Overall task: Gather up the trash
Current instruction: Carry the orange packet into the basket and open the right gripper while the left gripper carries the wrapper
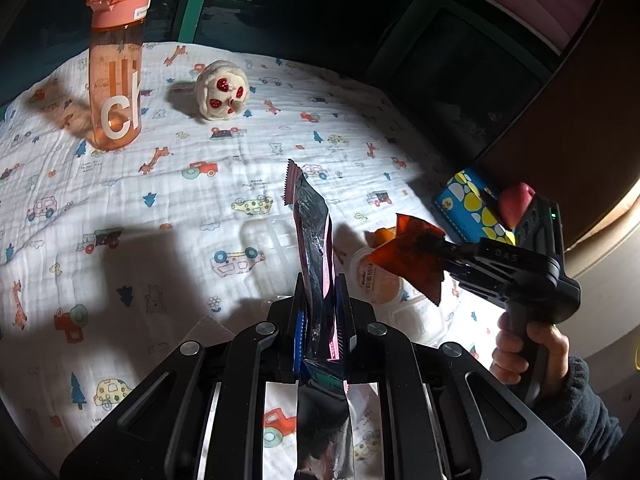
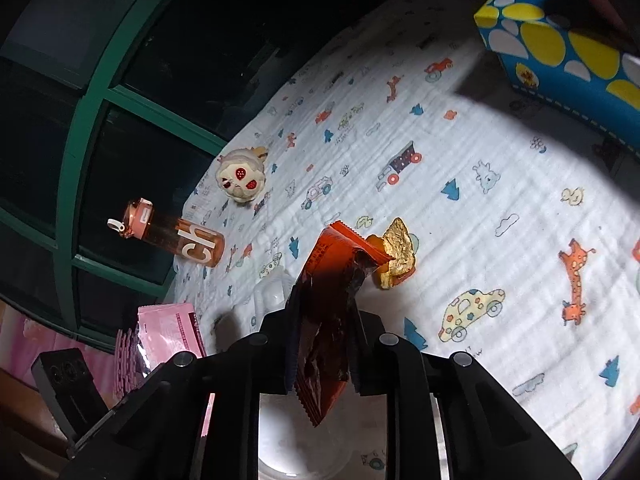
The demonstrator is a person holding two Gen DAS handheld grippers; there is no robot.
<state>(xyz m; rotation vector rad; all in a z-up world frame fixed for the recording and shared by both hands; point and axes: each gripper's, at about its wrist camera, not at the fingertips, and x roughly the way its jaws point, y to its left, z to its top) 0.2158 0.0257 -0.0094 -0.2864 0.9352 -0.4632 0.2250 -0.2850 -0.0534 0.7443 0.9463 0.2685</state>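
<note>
My left gripper [image 1: 320, 296] is shut on a long pink and silver wrapper [image 1: 314, 236] that stands up between the jaws above the printed cloth. My right gripper [image 2: 324, 304] is shut on an orange-red wrapper [image 2: 332, 280], held above the cloth; it shows in the left wrist view [image 1: 412, 258] at the right. A crumpled gold and orange wrapper [image 2: 394, 254] lies on the cloth just past the right gripper. A clear plastic tray [image 1: 272, 236] and a small round lidded cup [image 1: 376, 278] lie on the cloth below the grippers. The pink wrapper also shows in the right wrist view [image 2: 168, 332].
An orange water bottle [image 1: 116, 76] stands at the far left. A cream plush toy with red eyes [image 1: 222, 90] sits behind it. A blue box with yellow spots [image 1: 472, 204] lies at the table's right edge. A green window frame [image 2: 80, 140] is beyond the table.
</note>
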